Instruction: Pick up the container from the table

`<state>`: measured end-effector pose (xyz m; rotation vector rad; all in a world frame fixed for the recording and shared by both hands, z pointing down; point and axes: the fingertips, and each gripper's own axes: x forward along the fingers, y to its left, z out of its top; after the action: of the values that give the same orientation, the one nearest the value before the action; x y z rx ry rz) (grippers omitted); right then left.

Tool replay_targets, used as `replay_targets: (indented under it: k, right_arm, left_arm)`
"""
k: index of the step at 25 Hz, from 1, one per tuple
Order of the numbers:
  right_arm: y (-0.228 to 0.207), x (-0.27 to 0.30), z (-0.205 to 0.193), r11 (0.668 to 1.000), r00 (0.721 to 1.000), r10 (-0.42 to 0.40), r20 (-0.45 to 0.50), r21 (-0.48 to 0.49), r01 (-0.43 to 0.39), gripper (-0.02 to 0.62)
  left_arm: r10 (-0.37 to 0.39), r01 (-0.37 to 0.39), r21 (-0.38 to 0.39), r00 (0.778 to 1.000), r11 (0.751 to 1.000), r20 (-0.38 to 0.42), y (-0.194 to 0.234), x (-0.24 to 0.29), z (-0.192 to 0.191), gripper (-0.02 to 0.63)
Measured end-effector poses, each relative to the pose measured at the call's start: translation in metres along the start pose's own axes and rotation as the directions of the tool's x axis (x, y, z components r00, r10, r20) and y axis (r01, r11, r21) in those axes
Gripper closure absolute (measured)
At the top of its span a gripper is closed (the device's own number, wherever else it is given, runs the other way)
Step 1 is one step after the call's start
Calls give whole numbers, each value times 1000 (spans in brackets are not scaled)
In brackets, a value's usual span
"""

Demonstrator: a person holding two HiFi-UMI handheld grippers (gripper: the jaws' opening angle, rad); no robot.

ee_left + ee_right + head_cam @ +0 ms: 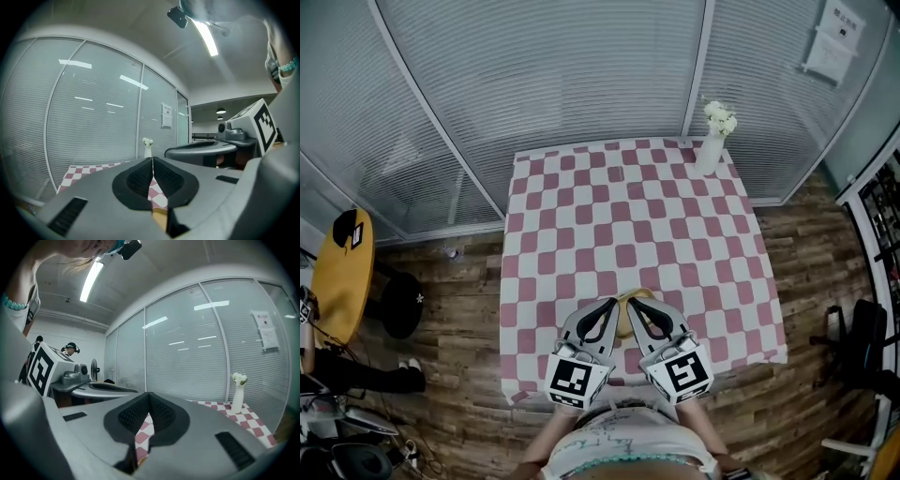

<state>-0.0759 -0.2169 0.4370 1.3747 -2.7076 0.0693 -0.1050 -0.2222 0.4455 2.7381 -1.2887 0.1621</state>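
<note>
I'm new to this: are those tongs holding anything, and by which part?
Nothing: the left tongs and right tongs are both shut empty, beside the yellow container.

The worktop (517, 370) is covered to its edges by a matt cloth (628, 216) in pink and white checks, lying smooth. At the far right corner the vase (709, 155) looks like white glazed ceramic, faintly glossy. The left tool (153, 161) and right tool (149, 397) have smooth, matt grey plastic shells; their pads (139, 180) are black, rubbery and finely ribbed. The floor (459, 375) is matt wooden planking with visible grain. The walls (534, 75) are glossy glass over slatted blinds, with a paper sheet (836, 37) on one pane. The container (624, 317) is yellow; its finish cannot be told.
</note>
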Motion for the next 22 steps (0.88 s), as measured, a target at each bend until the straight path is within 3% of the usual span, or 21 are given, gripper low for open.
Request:
replay_targets:
  k: [12,22]
  right_arm:
    - [-28,-11,20,996,996,92,14,-20,-92,603]
    - [-35,-17,13,989,989,145,15,-21,-145,603]
  left_arm:
    - [93,-92,-14,996,996,1,-16,19,16,591]
    - [142,-142,2,990,990,-7,-22,29,13,591]
